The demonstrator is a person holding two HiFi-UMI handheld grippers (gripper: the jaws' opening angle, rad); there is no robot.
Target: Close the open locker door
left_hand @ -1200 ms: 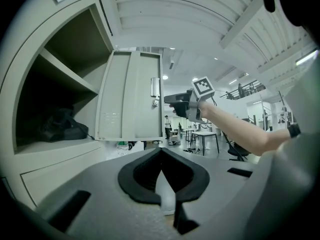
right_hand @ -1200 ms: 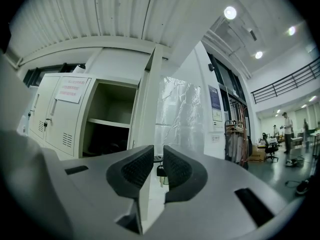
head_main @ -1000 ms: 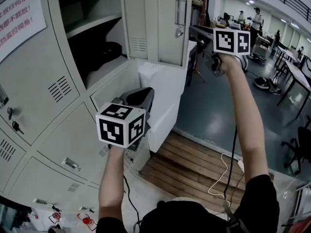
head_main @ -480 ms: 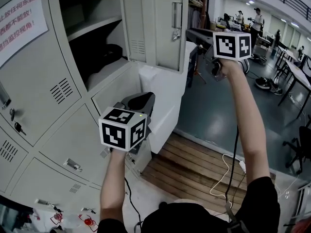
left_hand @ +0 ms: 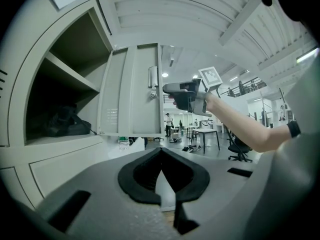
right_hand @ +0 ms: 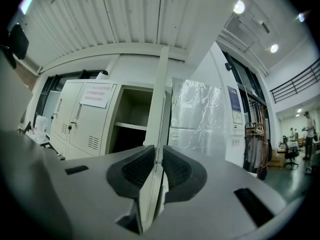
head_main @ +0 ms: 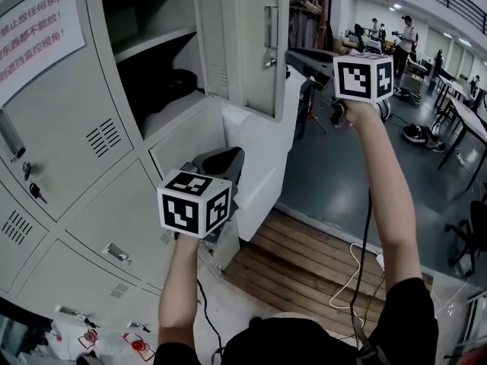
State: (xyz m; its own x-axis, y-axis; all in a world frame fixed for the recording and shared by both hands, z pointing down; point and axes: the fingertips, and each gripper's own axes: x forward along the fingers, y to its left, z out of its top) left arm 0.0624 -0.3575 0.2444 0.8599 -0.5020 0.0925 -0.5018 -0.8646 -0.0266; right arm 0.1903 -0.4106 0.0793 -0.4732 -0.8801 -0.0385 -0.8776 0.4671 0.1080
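Note:
The open grey locker door (head_main: pixel 245 44) stands out from the cabinet, its latch (head_main: pixel 269 27) near the free edge. My right gripper (head_main: pixel 295 55) is shut on that free edge; in the right gripper view the door edge (right_hand: pixel 160 109) runs straight up between the jaws of the right gripper (right_hand: pixel 156 166). Lower down, my left gripper (head_main: pixel 221 158) hangs in front of the lockers, shut with nothing in it. The left gripper view shows the left gripper (left_hand: pixel 161 166), the door (left_hand: pixel 131 96) and the right gripper (left_hand: pixel 172 88). A black bag (head_main: pixel 171 82) lies inside the open compartment.
Closed locker doors (head_main: pixel 76 150) with keys and a red-lettered notice (head_main: pixel 34 33) fill the left. A white wrapped box (head_main: pixel 262 150) stands below the door, on a wooden pallet (head_main: pixel 304 257). A cable (head_main: pixel 358 265) trails on the floor. People and desks are far behind.
The door has swung a little toward the cabinet, and my right gripper has moved left with it. The left gripper has stayed nearly where it was.

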